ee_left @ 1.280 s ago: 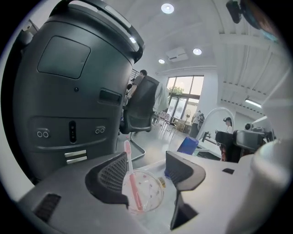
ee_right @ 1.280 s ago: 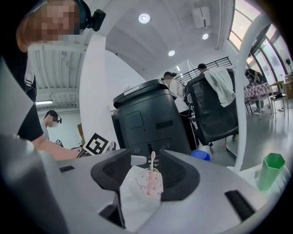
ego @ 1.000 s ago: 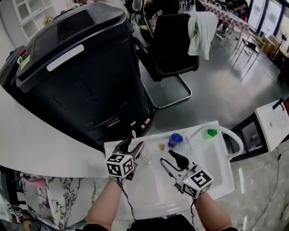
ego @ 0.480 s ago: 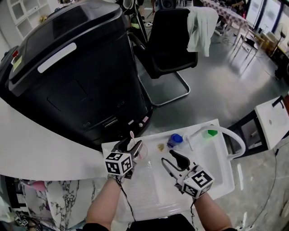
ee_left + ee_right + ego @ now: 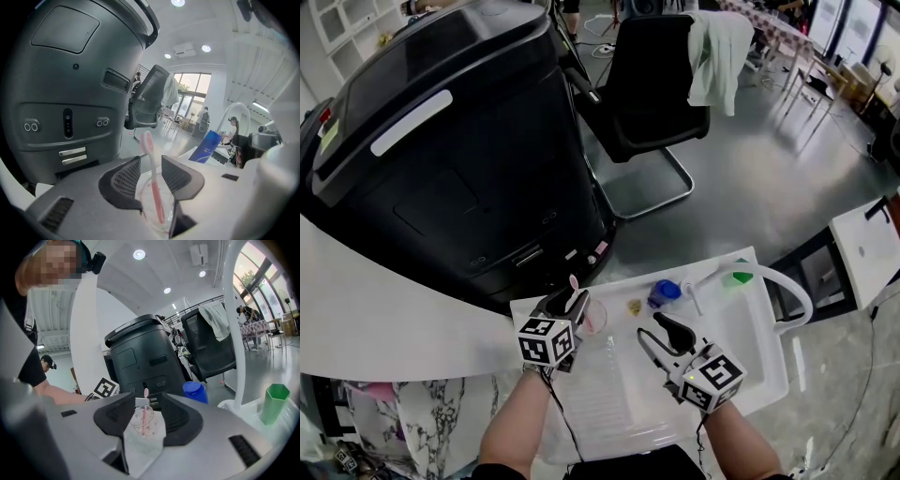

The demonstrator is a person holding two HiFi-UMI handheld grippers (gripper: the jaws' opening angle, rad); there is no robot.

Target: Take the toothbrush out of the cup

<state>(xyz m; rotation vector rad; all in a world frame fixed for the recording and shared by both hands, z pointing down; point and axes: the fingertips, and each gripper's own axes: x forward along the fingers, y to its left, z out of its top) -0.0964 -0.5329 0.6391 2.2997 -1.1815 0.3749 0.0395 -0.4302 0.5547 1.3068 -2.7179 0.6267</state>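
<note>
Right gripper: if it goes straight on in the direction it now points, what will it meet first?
Probably the clear cup with the pink toothbrush in it: the right gripper view shows it straight ahead, framed by the open jaws of the right gripper. The gap to it is hard to judge.

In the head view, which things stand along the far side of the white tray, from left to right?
Clear cup holding the pink toothbrush, small yellowish item, blue-capped bottle, green cup.

A large black machine (image 5: pixel 459 150) stands beside a black chair (image 5: pixel 647 94) draped with pale cloth (image 5: pixel 717 56).
</note>
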